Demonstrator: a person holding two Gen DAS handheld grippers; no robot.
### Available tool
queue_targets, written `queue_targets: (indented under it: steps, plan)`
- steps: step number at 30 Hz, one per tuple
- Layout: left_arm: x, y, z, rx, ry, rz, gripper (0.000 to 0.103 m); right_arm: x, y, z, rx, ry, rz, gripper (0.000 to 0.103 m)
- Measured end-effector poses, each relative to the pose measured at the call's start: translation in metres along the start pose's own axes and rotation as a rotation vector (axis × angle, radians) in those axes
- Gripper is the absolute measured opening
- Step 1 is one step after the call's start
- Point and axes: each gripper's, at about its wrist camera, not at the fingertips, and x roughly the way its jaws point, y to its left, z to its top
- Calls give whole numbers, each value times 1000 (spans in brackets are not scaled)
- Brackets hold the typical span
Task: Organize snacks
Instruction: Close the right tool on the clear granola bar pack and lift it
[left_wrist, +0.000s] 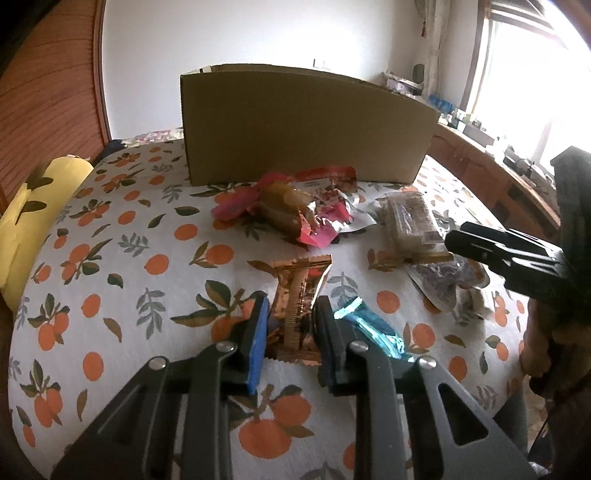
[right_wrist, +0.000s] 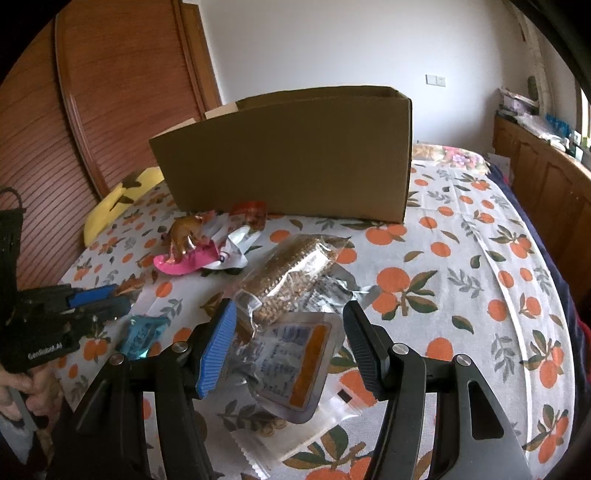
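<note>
- Leftmost, a yellow pillow lies at the bed's edge, clear of the work; the orange-print sheet carries everything else.
- Next, the left tongs sit low with their jaws either side of a bronze wrapper; they look closed on it, though whether the pads truly pinch is hard to say; the wrapper lies flat on the sheet.
- Just right of it lies a teal wrapper, touching or nearly touching the right jaw; a clean lift should go straight up so the teal one is not dragged along.
- Behind, the cardboard box stands upright, open at the top, presumably where the snacks go; its near wall is tall, so the wrapper must clear the rim before release.
- At the box's foot is a pink pile of packets, untouched.
- Further right, the right tongs are spread wide, holding nothing; they hover over a clear pouch that overlaps a grain bar.
- Best to close on the pouch across its middle; its slick film may slip or lift the bar beneath.
</note>
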Motion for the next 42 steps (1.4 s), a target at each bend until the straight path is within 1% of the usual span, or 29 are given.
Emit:
queue_targets:
  steps: [5,7,12,15,20,23,25,29,34,37,39,42]
  plan:
    - [-7,-2,-2,5,-22,-1,23,4,1,10,37,22,48,61]
    - [-10,-2,-2,8,-32,0,23,7,4,15,33,32,49,61]
    - [-11,1,-2,-9,-40,-15,23,24,11,31,3,92,19,61]
    - [-11,3,-4,-16,-42,-20,23,38,14,39,-12,142,-41,61]
    - [-12,7,-7,-29,-42,-31,23,51,18,44,-18,171,-48,61]
    - [-12,9,-9,-35,-43,-37,23,63,19,47,-24,200,-89,62]
    - [-13,10,-10,-36,-45,-40,23,68,22,49,-30,209,-100,63]
    - [-13,12,-12,-42,-45,-46,23,76,29,49,-62,227,-125,67]
    - [-13,13,-12,-42,-47,-49,23,85,32,44,-82,254,-135,68]
    - [-14,14,-13,-45,-48,-48,23,88,32,41,-81,275,-124,66]
    - [-14,14,-13,-45,-49,-47,23,86,31,40,-88,273,-118,59]
    - [-14,14,-13,-44,-49,-47,23,78,26,38,-65,268,-111,52]
